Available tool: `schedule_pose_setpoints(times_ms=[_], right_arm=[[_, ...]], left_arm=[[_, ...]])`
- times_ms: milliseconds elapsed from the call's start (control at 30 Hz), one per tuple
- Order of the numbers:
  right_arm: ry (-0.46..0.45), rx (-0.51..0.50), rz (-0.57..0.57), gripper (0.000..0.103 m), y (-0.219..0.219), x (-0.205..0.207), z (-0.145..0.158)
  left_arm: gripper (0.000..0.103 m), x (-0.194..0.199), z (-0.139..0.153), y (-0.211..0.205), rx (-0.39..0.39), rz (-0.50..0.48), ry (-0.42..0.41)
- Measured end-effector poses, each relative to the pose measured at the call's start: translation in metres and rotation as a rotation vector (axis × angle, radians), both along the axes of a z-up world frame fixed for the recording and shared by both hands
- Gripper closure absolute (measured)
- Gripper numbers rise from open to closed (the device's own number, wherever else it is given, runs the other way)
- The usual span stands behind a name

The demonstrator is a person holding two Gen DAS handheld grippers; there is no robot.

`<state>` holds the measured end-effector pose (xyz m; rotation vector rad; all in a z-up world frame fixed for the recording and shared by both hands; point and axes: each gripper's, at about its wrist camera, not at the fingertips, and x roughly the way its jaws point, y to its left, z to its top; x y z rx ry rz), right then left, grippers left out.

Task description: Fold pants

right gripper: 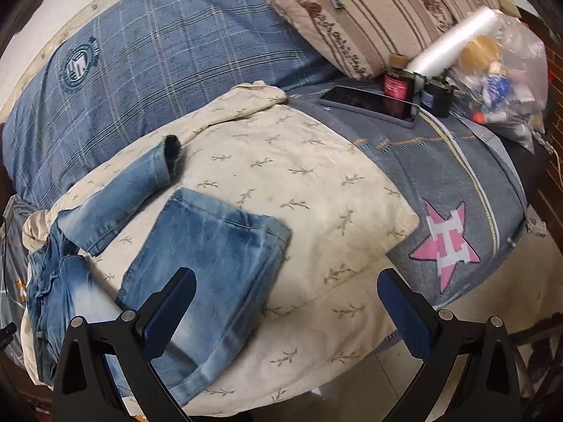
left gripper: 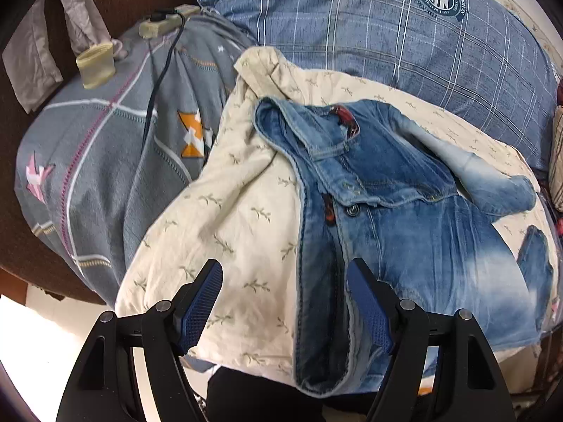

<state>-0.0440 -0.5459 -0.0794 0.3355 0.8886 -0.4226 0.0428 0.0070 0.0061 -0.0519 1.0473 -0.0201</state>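
Blue washed jeans (left gripper: 404, 218) lie crumpled on a cream leaf-print cloth (left gripper: 239, 211) on the bed. In the left wrist view the waistband with its button faces me and hangs over the near edge. My left gripper (left gripper: 285, 302) is open just above the waistband's near part, holding nothing. In the right wrist view the jeans (right gripper: 211, 256) show two legs: one folded leg close by, one leg reaching away toward the blue pillow. My right gripper (right gripper: 286, 306) is open, its left finger over the folded leg, nothing between its fingers.
A blue plaid pillow (right gripper: 158, 56) lies behind the cloth. A beige striped pillow (right gripper: 369, 10) is at the back right. A phone (right gripper: 369, 105), small jars (right gripper: 397, 84), a plastic roll and a bag of items sit at the right. A power strip and cable (left gripper: 165, 24) lie on the grey bedspread (left gripper: 105, 161).
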Motion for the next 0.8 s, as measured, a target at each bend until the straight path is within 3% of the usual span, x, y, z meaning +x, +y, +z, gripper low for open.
schedule_pose_setpoints(times_ms=[233, 400, 533, 567, 600, 633, 667, 700, 800], right_arm=[[0.03, -0.048, 0.134, 0.0, 0.01, 0.05, -0.006], [0.1, -0.108, 0.278, 0.0, 0.025, 0.103, -0.023], [0.194, -0.041, 0.346, 0.0, 0.025, 0.129, -0.05], [0.2, -0.004, 0.376, 0.002, 0.027, 0.129, -0.056], [0.188, -0.007, 0.387, 0.01, 0.029, 0.126, -0.055], [0.163, -0.019, 0.397, 0.021, 0.032, 0.12, -0.051], [0.145, -0.005, 0.408, 0.063, 0.032, 0.116, -0.047], [0.136, 0.039, 0.413, 0.09, 0.029, 0.111, -0.041], [0.071, 0.007, 0.391, 0.09, 0.017, 0.09, -0.009]], left_arm=[[0.03, -0.003, -0.032, 0.005, -0.115, -0.099, 0.163], [0.03, 0.005, -0.046, 0.008, -0.129, -0.11, 0.213], [0.03, 0.01, -0.07, 0.002, -0.302, -0.156, 0.315], [0.03, 0.011, -0.075, -0.001, -0.314, -0.168, 0.331], [0.031, 0.012, -0.077, -0.007, -0.288, -0.176, 0.32], [0.041, 0.012, -0.077, -0.012, -0.251, -0.188, 0.292], [0.053, 0.014, -0.075, -0.016, -0.231, -0.197, 0.271], [0.077, 0.015, -0.071, -0.019, -0.217, -0.206, 0.262], [0.08, 0.02, -0.05, -0.018, -0.252, -0.217, 0.222]])
